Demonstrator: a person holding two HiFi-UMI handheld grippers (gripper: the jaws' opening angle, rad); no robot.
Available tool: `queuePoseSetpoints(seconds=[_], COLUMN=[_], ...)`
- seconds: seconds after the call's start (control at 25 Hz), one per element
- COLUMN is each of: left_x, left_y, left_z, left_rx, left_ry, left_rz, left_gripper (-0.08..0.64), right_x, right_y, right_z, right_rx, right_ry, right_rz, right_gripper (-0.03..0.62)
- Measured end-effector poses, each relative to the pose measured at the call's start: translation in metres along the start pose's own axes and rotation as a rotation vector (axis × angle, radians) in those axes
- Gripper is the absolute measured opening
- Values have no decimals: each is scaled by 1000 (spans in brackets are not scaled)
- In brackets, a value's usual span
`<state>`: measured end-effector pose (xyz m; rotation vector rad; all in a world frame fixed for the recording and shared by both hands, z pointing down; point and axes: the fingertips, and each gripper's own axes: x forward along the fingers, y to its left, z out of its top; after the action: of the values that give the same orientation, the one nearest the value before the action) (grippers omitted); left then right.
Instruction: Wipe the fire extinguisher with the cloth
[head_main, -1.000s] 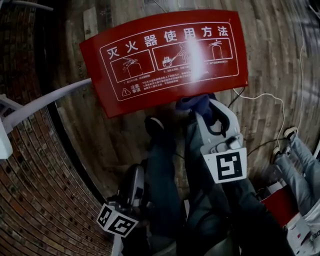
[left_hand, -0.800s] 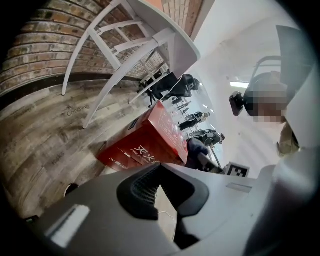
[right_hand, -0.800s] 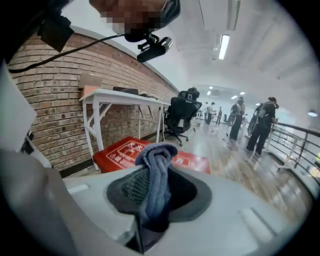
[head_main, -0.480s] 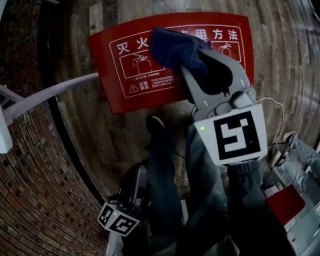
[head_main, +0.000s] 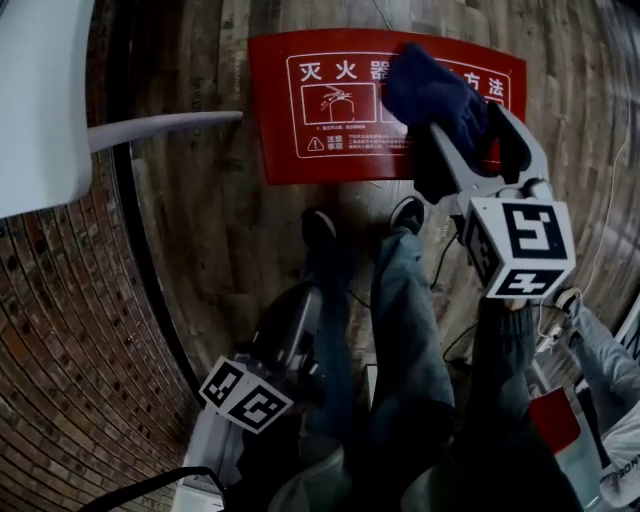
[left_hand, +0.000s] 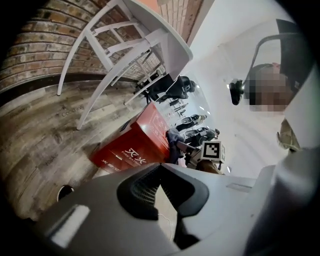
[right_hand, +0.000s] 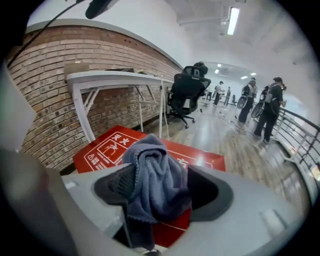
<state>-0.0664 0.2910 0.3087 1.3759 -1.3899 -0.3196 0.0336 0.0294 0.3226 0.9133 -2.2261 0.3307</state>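
The red fire extinguisher box (head_main: 330, 150) lies flat on the wooden floor, its white-printed instruction panel facing up; it also shows in the right gripper view (right_hand: 100, 150) and the left gripper view (left_hand: 135, 145). A bunched blue-grey cloth (head_main: 430, 85) (right_hand: 157, 175) sits between the jaws of my right gripper (head_main: 470, 120) (right_hand: 162, 187), above the box's right part. Those jaws have just been opening and stand wide, and the cloth leans on the left finger (right_hand: 117, 182). My left gripper (head_main: 300, 310) (left_hand: 160, 167) hangs low by the person's legs, shut and empty.
A brick wall (head_main: 70, 330) curves along the left. A white table (head_main: 40, 90) and its leg (head_main: 160, 125) stand beside the box. The person's shoes (head_main: 320, 225) are just below the box. A cable (head_main: 445, 260) runs on the floor at right. Office chair (right_hand: 187, 92) and people beyond.
My right gripper rose from the box's near edge with the cloth and moved over its right part. Its jaws now stand much wider. The left gripper has barely moved.
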Motion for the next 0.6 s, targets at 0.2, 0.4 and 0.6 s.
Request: queuePoseSetpoints(seconds=[0.2, 0.4, 0.6], left_x=[6, 7, -2], left_y=[-31, -58, -82], left_z=[19, 16, 15], left_rx=[76, 118, 114], left_ry=[3, 42, 49], left_rz=[-33, -53, -45], left_gripper=[-2, -2, -2], right_x=[-3, -16, -35], right_y=[-34, -41, -55], right_z=[-15, -11, -17], right_rx=[130, 127, 156], right_ry=[80, 125, 160], right_rz=[-84, -71, -78], right_gripper=[321, 373, 373])
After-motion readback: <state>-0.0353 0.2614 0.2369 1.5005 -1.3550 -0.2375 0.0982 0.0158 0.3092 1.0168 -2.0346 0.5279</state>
